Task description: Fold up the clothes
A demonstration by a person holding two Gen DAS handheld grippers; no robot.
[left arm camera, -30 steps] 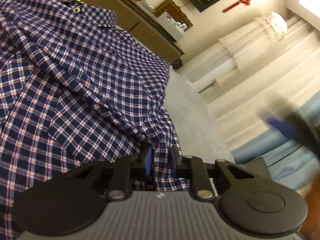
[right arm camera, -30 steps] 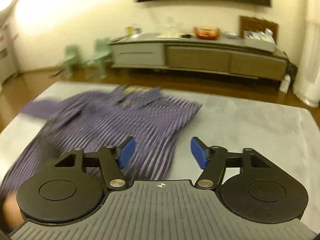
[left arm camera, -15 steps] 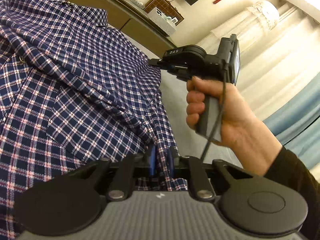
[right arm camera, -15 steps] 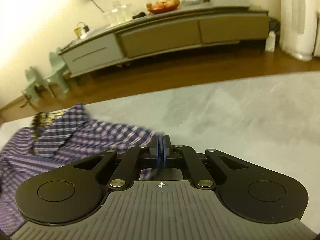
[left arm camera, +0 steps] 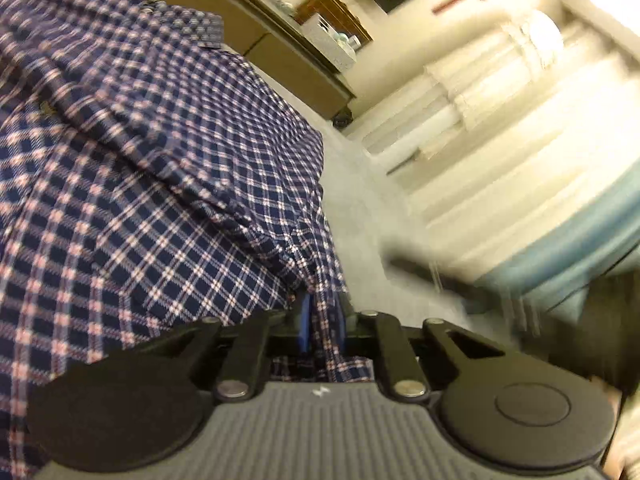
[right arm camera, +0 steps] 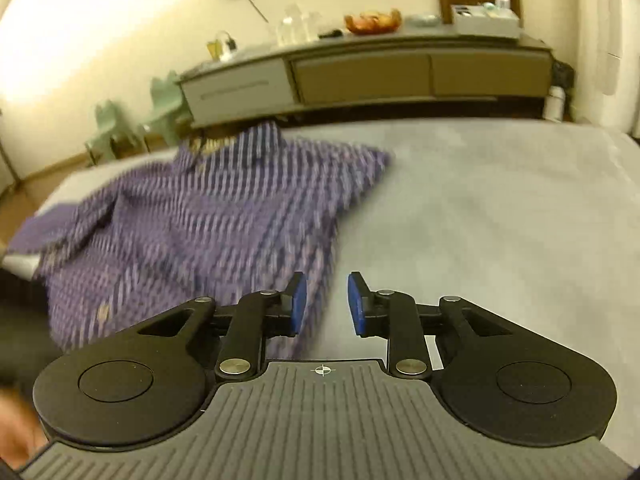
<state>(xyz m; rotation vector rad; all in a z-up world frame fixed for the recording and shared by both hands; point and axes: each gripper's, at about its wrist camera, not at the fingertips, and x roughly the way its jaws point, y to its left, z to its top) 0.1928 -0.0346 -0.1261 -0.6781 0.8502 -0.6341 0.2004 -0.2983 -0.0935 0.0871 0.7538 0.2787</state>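
Gripping: left tongs (left arm camera: 322,322) clamped on a fold of the shirt (left arm camera: 152,184), cloth pinched betw. the blue pads (left arm camera: 305,322).
Shirt: navy plaid w/ pale checks, spread over the grey desk (right arm camera: 500,208); collar at the far end, twd the sideboard (right arm camera: 372,68). In the right view it lies on the desk's left half, blurred.
Shirt edge: near corner rises off the desk into the left tongs; the rest is rumpled, w/ a ridge across the middle.
Right tongs (right arm camera: 324,304): jaws apart, nothing betw. them; just beside the shirt's near right edge, left pad (right arm camera: 298,304) over the cloth, right pad over bare desk. Touching or not: can't tell.
Right of left view: dark blurred shape, can't tell what.
Bkgd: curtains (left arm camera: 500,152), blue fabric (left arm camera: 592,256), small green chairs (right arm camera: 132,120) by the wall.
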